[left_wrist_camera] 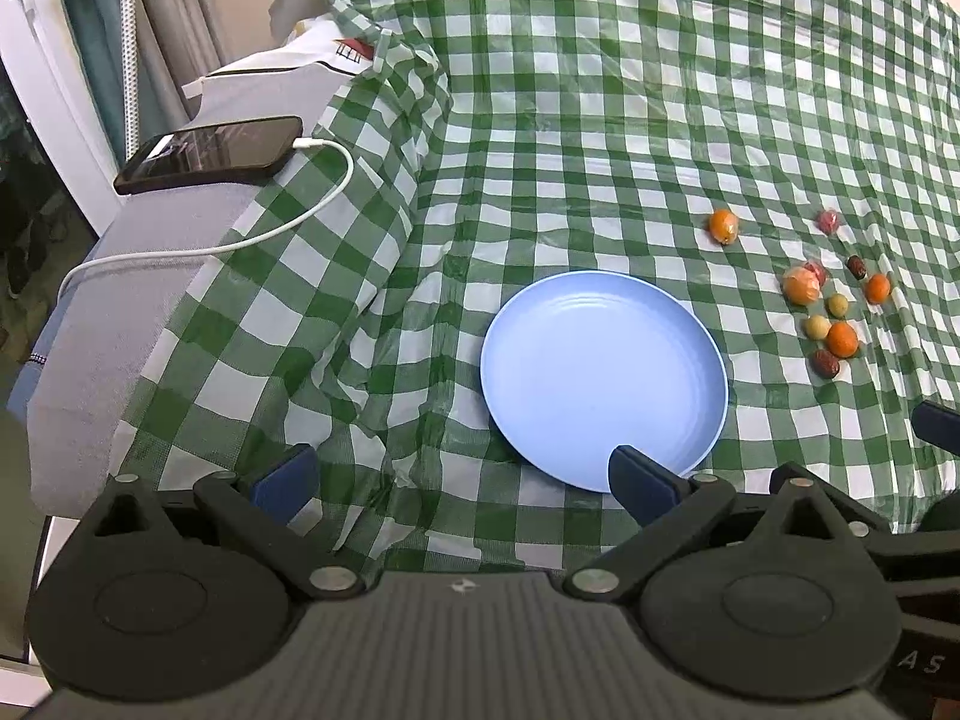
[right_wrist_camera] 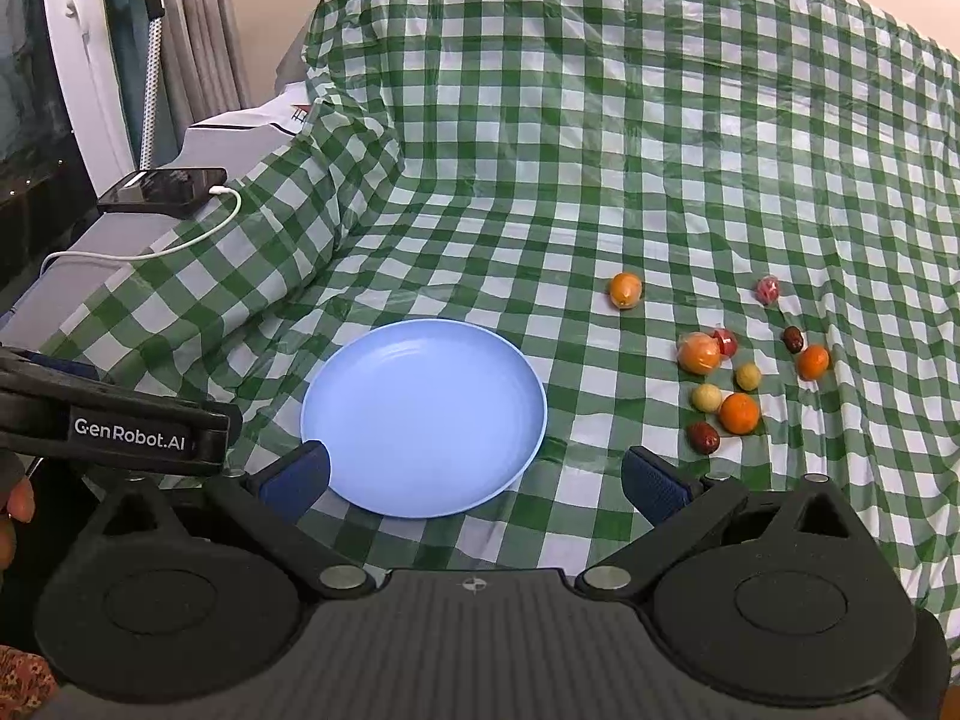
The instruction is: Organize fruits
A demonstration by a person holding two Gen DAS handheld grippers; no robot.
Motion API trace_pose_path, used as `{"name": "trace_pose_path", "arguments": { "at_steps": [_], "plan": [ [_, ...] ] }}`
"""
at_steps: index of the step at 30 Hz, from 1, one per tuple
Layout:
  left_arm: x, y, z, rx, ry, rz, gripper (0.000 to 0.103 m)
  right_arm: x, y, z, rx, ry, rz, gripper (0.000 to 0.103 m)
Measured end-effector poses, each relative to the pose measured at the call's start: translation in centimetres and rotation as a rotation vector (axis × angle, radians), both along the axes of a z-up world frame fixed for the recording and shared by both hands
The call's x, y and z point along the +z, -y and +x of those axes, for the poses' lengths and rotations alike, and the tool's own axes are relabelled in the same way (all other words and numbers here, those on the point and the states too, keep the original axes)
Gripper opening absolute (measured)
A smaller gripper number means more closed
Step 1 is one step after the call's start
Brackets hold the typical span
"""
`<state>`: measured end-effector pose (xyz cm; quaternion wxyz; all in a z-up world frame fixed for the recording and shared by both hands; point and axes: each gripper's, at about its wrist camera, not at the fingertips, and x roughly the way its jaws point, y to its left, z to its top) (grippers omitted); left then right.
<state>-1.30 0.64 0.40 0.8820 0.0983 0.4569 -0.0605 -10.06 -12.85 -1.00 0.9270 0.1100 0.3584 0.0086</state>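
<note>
An empty blue plate [left_wrist_camera: 603, 378] [right_wrist_camera: 423, 417] lies on the green-checked tablecloth. To its right, several small fruits sit in a loose cluster: orange ones [right_wrist_camera: 739, 413] [left_wrist_camera: 842, 339], yellow balls [right_wrist_camera: 707, 397], dark red dates [right_wrist_camera: 703, 437] [left_wrist_camera: 827, 363] and wrapped red pieces [right_wrist_camera: 767, 289]. One orange fruit [right_wrist_camera: 625, 289] [left_wrist_camera: 723, 225] lies apart, farther back. My left gripper [left_wrist_camera: 462, 480] is open near the plate's front left edge, holding nothing. My right gripper [right_wrist_camera: 474, 477] is open over the plate's front rim, also holding nothing.
A black phone [left_wrist_camera: 210, 153] [right_wrist_camera: 162, 192] with a white charging cable [left_wrist_camera: 288, 222] rests on a grey surface at the left. The cloth bunches into folds [left_wrist_camera: 390, 192] between that surface and the plate. A hand [right_wrist_camera: 15, 510] shows at the left edge.
</note>
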Motion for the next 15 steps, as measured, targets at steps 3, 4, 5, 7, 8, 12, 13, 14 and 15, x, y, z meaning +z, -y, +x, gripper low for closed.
{"name": "trace_pose_path", "arguments": {
  "at_steps": [3, 4, 5, 7, 8, 12, 13, 14, 15],
  "plan": [
    [-0.05, 0.01, 0.01, -0.003, -0.002, 0.005, 0.103, -0.02, 0.08, -0.04, 0.000, 0.001, 0.000, 0.103],
    [-0.06, 0.02, 0.00, -0.004, -0.002, 0.006, 0.103, -0.02, 0.05, -0.05, -0.001, 0.002, -0.001, 0.103],
    [-0.07, 0.03, 0.01, -0.005, -0.003, 0.008, 0.103, -0.02, 0.02, -0.05, -0.001, 0.002, 0.000, 0.103],
    [-0.12, 0.05, -0.02, -0.007, -0.005, 0.010, 0.103, 0.01, 0.04, -0.03, -0.001, 0.001, -0.001, 0.103],
    [-0.14, 0.07, -0.02, -0.007, -0.006, 0.011, 0.103, 0.00, 0.00, -0.05, -0.001, 0.001, -0.001, 0.103],
    [-0.21, 0.09, -0.05, -0.010, -0.007, 0.015, 0.103, 0.02, 0.09, -0.03, -0.001, 0.002, -0.001, 0.103],
    [-0.22, 0.08, -0.02, -0.011, -0.008, 0.015, 0.103, 0.01, 0.07, -0.02, -0.001, 0.002, -0.001, 0.103],
    [-0.24, 0.10, -0.02, -0.011, -0.009, 0.014, 0.103, 0.00, 0.10, 0.00, -0.001, 0.001, 0.000, 0.103],
    [-0.27, 0.09, 0.00, -0.010, -0.009, 0.014, 0.103, -0.01, 0.12, 0.01, -0.001, 0.001, -0.001, 0.103]
  ]
}}
